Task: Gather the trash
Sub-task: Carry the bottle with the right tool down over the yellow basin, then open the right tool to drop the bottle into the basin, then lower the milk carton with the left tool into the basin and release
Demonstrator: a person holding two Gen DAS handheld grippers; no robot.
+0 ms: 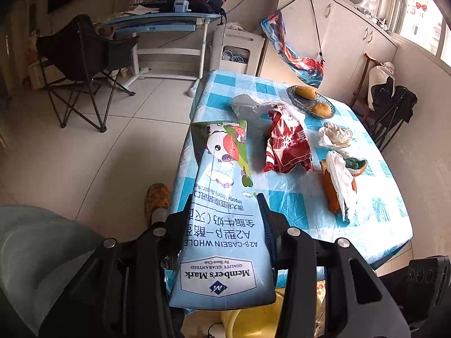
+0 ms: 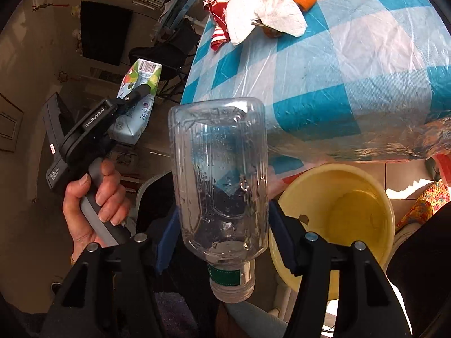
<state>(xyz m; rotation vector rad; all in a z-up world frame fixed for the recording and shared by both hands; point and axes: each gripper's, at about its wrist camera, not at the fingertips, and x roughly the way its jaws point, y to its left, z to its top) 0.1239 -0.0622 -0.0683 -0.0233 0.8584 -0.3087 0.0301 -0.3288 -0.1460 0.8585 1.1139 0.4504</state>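
With the left claw (image 1: 225, 225) clamped on a light-blue milk carton (image 1: 225, 211) and the right claw (image 2: 222, 225) gripping a clear plastic bottle (image 2: 221, 174) beside the yellow plastic bin (image 2: 338, 211) below the table (image 2: 352, 70), either could miss its rim.

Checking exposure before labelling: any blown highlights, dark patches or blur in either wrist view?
Left wrist: window blown out, carton sharp, corners vignetted. Right wrist: left side dim and brownish, tablecloth bright with plastic glare, bottle shows reflections, no motion blur.
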